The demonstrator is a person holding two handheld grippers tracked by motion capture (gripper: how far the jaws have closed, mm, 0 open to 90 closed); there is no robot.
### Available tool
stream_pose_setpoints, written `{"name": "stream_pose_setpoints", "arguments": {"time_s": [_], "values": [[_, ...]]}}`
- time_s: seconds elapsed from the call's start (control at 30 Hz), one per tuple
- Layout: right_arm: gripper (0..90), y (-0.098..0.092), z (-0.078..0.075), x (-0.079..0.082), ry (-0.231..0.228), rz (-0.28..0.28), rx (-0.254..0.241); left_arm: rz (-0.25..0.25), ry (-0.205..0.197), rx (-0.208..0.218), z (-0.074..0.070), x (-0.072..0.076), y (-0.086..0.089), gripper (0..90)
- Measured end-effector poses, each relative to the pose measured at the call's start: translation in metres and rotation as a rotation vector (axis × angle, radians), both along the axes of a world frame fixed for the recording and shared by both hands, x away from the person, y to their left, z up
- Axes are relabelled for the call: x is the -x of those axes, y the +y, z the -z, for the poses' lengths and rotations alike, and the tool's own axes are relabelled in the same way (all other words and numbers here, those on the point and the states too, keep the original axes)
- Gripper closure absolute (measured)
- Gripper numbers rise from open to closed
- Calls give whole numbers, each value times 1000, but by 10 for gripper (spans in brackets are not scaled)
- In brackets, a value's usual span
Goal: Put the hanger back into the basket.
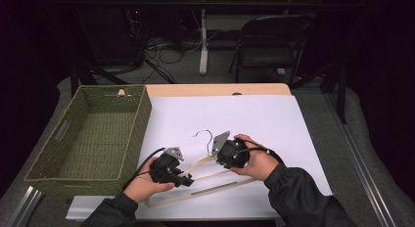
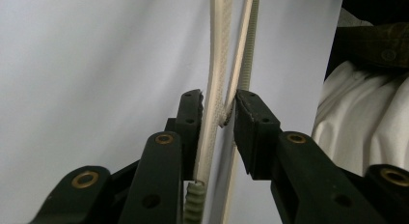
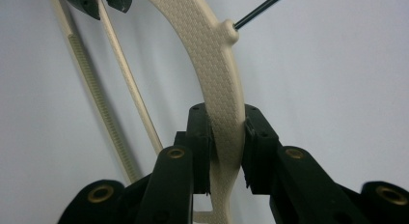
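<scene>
High view, near middle of white mat: cream hanger gripped at both ends, right gripper clamped on the shoulder below the hook, left gripper pinching the thin arm, probably to steady it toward the basket.

High view: white table sheet bright and evenly lit from above, room beyond dark, chair and floor cables dim. Soft, short shadows under hands. Image slightly soft, low in detail. Gripper views: sheet pale grey-blue, mild vignetting toward corners; near black jaws sharp with brass rivets glinting, cream hanger texture crisp, far parts blurred. No harsh glare.
</scene>
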State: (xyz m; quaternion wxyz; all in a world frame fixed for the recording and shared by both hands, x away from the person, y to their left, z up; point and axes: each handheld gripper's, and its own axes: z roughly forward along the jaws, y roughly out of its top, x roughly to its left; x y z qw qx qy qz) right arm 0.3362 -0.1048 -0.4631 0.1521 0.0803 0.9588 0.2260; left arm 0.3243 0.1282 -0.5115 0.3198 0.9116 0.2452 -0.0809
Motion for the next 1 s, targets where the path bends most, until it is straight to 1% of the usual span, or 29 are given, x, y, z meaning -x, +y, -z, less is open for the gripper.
{"name": "stream_pose_setpoints", "arguments": {"time_s": [0.03,0.07,0.1,0.13,0.17,0.2,0.23,0.27,0.33,0.37,0.4,0.47,0.5,0.53,0.57,0.6,0.63,0.67,0.73,0.77,0.8,0.83,0.87,0.9,0.93,1.0], "values": [[758,0,0,0,0,0,0,0,0,0,0,0,0,737],[758,0,0,0,-2,-2,-1,12,10,9,0,0,0,737],[759,0,0,0,-2,-2,-2,9,-5,-1,0,1,0,746],[758,-1,0,1,1,-3,-3,27,0,1,0,0,0,758],[758,-1,0,1,1,-3,-3,27,0,1,0,0,0,767],[758,-1,0,1,1,-3,-3,43,10,9,1,0,0,767],[758,-1,0,2,2,-2,-9,37,-6,-5,1,2,-1,775],[759,-1,0,3,-3,-9,-8,53,9,4,0,2,-1,783],[760,-2,-1,4,0,-11,-11,57,7,6,0,2,-1,789],[761,-2,-2,6,-1,-10,-17,65,10,14,0,2,0,804],[761,-2,-3,7,-5,-17,-14,58,-6,-2,-1,4,-1,814],[761,-3,-4,8,-5,-13,-21,62,-5,0,-2,4,0,838],[760,-3,-5,9,-11,-23,-21,76,16,14,-3,4,0,838],[753,-3,-7,10,-20,-29,-28,73,5,6,-5,5,0,865],[753,-3,-7,10,-20,-29,-28,73,5,6,-5,5,0,867],[749,-2,-9,12,-44,-26,-29,74,-10,-3,-7,6,0,867],[749,-2,-9,12,-44,-26,-29,72,-21,-15,-8,7,-1,867],[748,-2,-10,12,-46,-30,-30,74,-19,-12,-9,8,-1,868],[744,-1,-11,11,-53,-31,-33,56,-43,-21,-11,9,-1,869],[744,-1,-11,10,-55,-29,-35,57,-38,-10,-11,8,0,869],[743,-2,-10,9,-44,-19,-46,53,-41,-13,-12,8,1,870],[743,-2,-10,9,-44,-19,-46,55,-33,-1,-12,7,1,870],[740,-2,-11,7,-35,-13,-52,57,-26,2,-12,7,2,870],[740,-2,-11,7,-35,-13,-52,60,-20,5,-11,7,2,870],[734,-2,-10,6,-33,-11,-53,48,-33,-8,-11,7,1,871],[708,-2,-10,6,-23,-8,-60,48,-34,-9,-11,7,1,871]]}}
